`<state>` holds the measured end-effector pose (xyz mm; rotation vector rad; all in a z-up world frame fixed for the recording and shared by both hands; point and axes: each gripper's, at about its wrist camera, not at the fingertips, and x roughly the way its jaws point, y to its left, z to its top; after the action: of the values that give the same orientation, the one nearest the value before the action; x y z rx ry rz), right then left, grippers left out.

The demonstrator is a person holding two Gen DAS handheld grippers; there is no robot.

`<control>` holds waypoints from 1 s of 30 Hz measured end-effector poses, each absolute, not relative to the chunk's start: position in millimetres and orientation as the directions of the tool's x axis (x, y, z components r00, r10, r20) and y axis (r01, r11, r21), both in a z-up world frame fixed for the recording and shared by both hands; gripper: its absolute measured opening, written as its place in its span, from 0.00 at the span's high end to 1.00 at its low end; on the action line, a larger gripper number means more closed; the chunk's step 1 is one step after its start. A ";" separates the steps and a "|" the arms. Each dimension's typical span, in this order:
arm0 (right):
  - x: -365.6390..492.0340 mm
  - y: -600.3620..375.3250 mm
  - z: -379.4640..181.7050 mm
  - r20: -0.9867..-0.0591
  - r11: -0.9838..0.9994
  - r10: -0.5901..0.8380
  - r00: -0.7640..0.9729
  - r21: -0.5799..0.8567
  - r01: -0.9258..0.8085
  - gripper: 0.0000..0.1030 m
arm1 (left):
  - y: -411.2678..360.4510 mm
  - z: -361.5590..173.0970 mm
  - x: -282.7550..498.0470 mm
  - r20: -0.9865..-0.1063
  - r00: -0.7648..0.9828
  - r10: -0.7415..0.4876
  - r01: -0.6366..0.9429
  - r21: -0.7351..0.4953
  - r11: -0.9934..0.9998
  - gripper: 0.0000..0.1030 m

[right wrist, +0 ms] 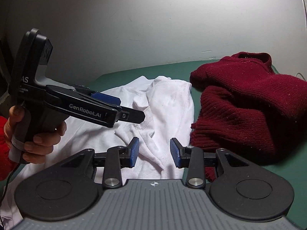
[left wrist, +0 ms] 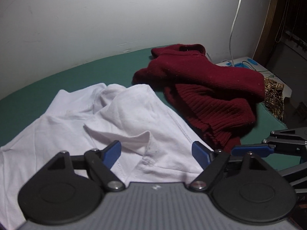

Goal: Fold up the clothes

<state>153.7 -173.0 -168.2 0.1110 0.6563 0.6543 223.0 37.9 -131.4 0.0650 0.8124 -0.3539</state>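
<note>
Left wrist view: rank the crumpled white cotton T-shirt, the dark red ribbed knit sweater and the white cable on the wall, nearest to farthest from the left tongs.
1. Crumpled white cotton T-shirt, directly under the open left tongs.
2. Dark red ribbed knit sweater, ahead and right.
3. White cable, far right, on the wall.

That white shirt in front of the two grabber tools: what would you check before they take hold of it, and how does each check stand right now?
1. Left gripper jaws open, nothing between them: ok.
2. Right gripper jaws open, nothing held: ok.
3. White shirt within reach, below both grippers: ok.
4. Shirt spread flat for folding: not ok, it is rumpled, with folds bunched in the middle.
5. Maroon sweater clear of the shirt: cannot tell; it lies close beside the shirt's right edge.
6. Green surface bare on the shirt's far side: ok.
</note>
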 end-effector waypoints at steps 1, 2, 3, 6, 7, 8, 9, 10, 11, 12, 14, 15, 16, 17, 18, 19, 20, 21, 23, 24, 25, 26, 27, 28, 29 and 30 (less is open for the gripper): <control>152.9 -175.7 -168.0 -0.532 0.796 0.597 0.601 0.300 -0.526 0.62 | 39.4 -135.4 228.3 -0.729 0.621 -0.288 0.330 -0.090 0.940 0.23; 152.2 -178.3 -167.8 -0.532 0.796 0.598 0.600 0.305 -0.523 0.62 | 40.9 -140.6 233.2 -0.740 0.608 -0.288 0.319 -0.104 0.942 0.26; 150.7 -180.7 -167.1 -0.531 0.797 0.597 0.601 0.307 -0.520 0.63 | 42.4 -145.8 238.1 -0.750 0.595 -0.287 0.306 -0.119 0.944 0.32; 144.3 -186.2 -164.4 -0.536 0.806 0.584 0.609 0.293 -0.515 0.63 | 49.3 -157.3 244.5 -0.769 0.554 -0.320 0.276 -0.193 0.942 0.68; 143.5 -186.5 -164.6 -0.537 0.808 0.582 0.610 0.294 -0.511 0.63 | 49.2 -159.4 243.7 -0.773 0.551 -0.315 0.272 -0.190 0.943 0.78; 142.7 -186.8 -164.8 -0.539 0.809 0.580 0.611 0.296 -0.508 0.63 | 49.0 -161.5 242.7 -0.777 0.549 -0.309 0.269 -0.186 0.945 0.89; 141.9 -187.1 -165.1 -0.540 0.811 0.578 0.612 0.297 -0.504 0.63 | 50.0 -162.2 239.8 -0.776 0.548 -0.313 0.269 -0.190 0.944 0.89; 141.1 -187.4 -165.3 -0.541 0.813 0.576 0.613 0.299 -0.500 0.63 | 51.1 -162.7 236.8 -0.774 0.548 -0.317 0.269 -0.195 0.943 0.91; 140.4 -187.7 -165.5 -0.543 0.814 0.574 0.613 0.300 -0.497 0.63 | 53.3 -161.3 233.4 -0.773 0.550 -0.317 0.265 -0.199 0.944 0.92; 139.6 -188.0 -165.7 -0.544 0.816 0.572 0.614 0.301 -0.493 0.63 | 56.3 -157.9 229.6 -0.767 0.558 -0.316 0.258 -0.202 0.945 0.92; 138.0 -188.6 -166.2 -0.547 0.819 0.568 0.615 0.304 -0.486 0.63 | 63.6 -149.4 221.0 -0.750 0.583 -0.313 0.243 -0.206 0.948 0.92; 137.2 -188.8 -166.4 -0.548 0.821 0.566 0.616 0.305 -0.483 0.63 | 68.6 -145.3 216.7 -0.741 0.598 -0.307 0.232 -0.207 0.951 0.91; 136.4 -189.1 -166.7 -0.549 0.823 0.564 0.617 0.307 -0.479 0.63 | 73.7 -141.3 212.5 -0.732 0.612 -0.300 0.221 -0.207 0.953 0.91; 135.7 -189.4 -166.9 -0.551 0.824 0.562 0.617 0.308 -0.475 0.63 | 78.2 -142.3 209.3 -0.734 0.611 -0.297 0.208 -0.213 0.955 0.91; 134.9 -189.7 -167.1 -0.552 0.826 0.560 0.618 0.309 -0.472 0.63 | 80.9 -150.1 207.7 -0.754 0.592 -0.286 0.187 -0.216 0.958 0.91; 134.8 -188.9 -167.1 -0.553 0.826 0.560 0.617 0.309 -0.472 0.63 | 83.4 -158.4 206.2 -0.774 0.571 -0.274 0.166 -0.218 0.962 0.91; 135.5 -186.9 -166.7 -0.553 0.824 0.562 0.615 0.308 -0.476 0.63 | 86.0 -166.7 204.7 -0.794 0.548 -0.263 0.146 -0.219 0.965 0.92; 136.2 -184.9 -166.4 -0.553 0.822 0.564 0.613 0.306 -0.481 0.63 | 88.7 -168.2 197.7 -0.778 0.571 -0.260 0.137 -0.222 0.965 0.90; 137.0 -181.0 -165.4 -0.553 0.818 0.568 0.610 0.299 -0.491 0.63 | 92.2 -168.6 191.8 -0.772 0.576 -0.268 0.114 -0.249 0.962 0.89; 136.6 -179.2 -164.8 -0.552 0.816 0.569 0.609 0.290 -0.500 0.62 | 93.4 -168.9 190.8 -0.768 0.580 -0.272 0.102 -0.262 0.960 0.86; 136.4 -177.4 -164.6 -0.553 0.813 0.572 0.606 0.283 -0.510 0.62 | 94.6 -169.3 190.0 -0.764 0.583 -0.275 0.090 -0.275 0.957 0.85; 136.0 -175.6 -164.4 -0.554 0.810 0.574 0.603 0.275 -0.518 0.62 | 95.8 -169.1 190.6 -0.762 0.577 -0.293 0.076 -0.307 0.949 0.73; 135.2 -173.9 -164.2 -0.556 0.808 0.575 0.601 0.267 -0.525 0.62 | 97.1 -168.1 190.2 -0.757 0.568 -0.323 0.069 -0.347 0.935 0.59; 134.4 -172.2 -163.9 -0.557 0.806 0.575 0.599 0.259 -0.532 0.62 | 98.4 -167.1 189.8 -0.750 0.559 -0.353 0.063 -0.387 0.920 0.52; 133.3 -170.9 -163.5 -0.557 0.804 0.576 0.599 0.251 -0.539 0.62 | 99.1 -164.1 185.8 -0.742 0.565 -0.361 0.051 -0.405 0.913 0.44; 131.7 -170.2 -163.0 -0.555 0.802 0.577 0.599 0.244 -0.546 0.62 | 99.8 -161.1 181.5 -0.733 0.573 -0.366 0.039 -0.422 0.906 0.44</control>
<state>131.7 -170.2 -163.0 0.0504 0.6614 0.6511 181.5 99.8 -161.1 -0.3827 0.9358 -0.2443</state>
